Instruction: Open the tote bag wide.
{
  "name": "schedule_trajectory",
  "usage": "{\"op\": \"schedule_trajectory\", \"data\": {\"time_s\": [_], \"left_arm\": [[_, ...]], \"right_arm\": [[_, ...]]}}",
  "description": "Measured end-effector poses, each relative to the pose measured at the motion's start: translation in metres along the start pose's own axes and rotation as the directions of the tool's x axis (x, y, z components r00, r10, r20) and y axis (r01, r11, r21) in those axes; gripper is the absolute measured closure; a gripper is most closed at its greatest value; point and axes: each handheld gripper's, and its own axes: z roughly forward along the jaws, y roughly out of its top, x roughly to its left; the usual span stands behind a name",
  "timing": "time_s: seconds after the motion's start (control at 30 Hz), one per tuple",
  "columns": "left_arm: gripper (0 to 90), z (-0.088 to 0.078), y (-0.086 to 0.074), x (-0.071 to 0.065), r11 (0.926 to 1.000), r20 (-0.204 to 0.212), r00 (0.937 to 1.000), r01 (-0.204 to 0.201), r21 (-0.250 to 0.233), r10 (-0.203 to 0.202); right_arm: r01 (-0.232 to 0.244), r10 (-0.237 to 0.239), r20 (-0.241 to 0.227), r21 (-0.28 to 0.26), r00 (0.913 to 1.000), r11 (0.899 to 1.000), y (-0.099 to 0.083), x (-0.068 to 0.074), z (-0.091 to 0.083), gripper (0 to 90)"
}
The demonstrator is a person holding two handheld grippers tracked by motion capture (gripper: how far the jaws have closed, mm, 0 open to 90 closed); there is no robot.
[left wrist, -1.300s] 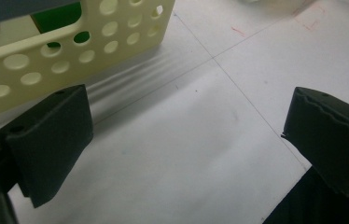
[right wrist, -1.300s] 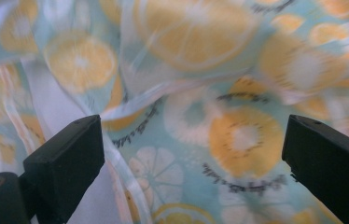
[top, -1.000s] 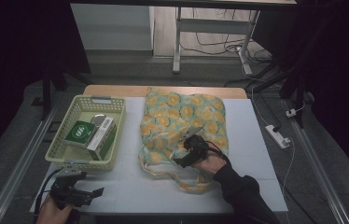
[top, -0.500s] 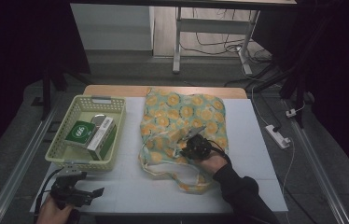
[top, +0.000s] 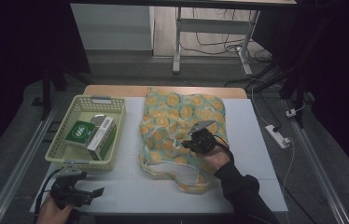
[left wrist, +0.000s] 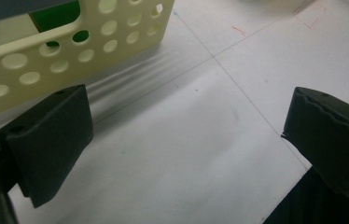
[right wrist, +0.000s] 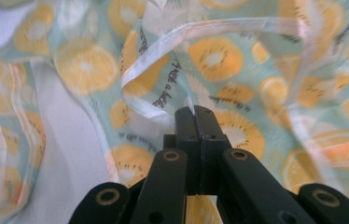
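While the left gripper (top: 85, 194) rests open at lower left, the right gripper (top: 199, 138) has shifted rightward mid-frame, fingers pinching the fruit-print bag (top: 182, 112), likely lifting its rim open.

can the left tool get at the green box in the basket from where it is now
Probably yes. The left tool sits open on the table just outside the basket's near wall. The green box lies uncovered in the open-topped basket, so it would only need to lift over the rim.
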Motion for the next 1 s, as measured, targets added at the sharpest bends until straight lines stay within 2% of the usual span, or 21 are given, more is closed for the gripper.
{"op": "schedule_trajectory", "data": {"time_s": [0.17,0.43,1.0], "left_arm": [[1.4,0.0,0.0,0.0,1.0,0.0,1.0,0.0,0.001,0.0],[1.4,0.0,0.0,0.0,1.0,0.0,1.0,0.0,0.0,0.0],[1.3,-0.001,0.0,0.001,0.9999,0.004,0.9999,0.009,-0.006,-0.009]], "right_arm": [[-0.027,0.027,0.005,-0.057,0.9996,0.998,0.007,-0.003,-0.011,90.0],[-0.042,0.045,0.019,-0.134,0.9988,0.99,0.019,-0.005,-0.029,90.0],[-0.067,0.077,0.033,-0.229,0.9965,0.971,0.033,-0.009,-0.053,90.0]]}}
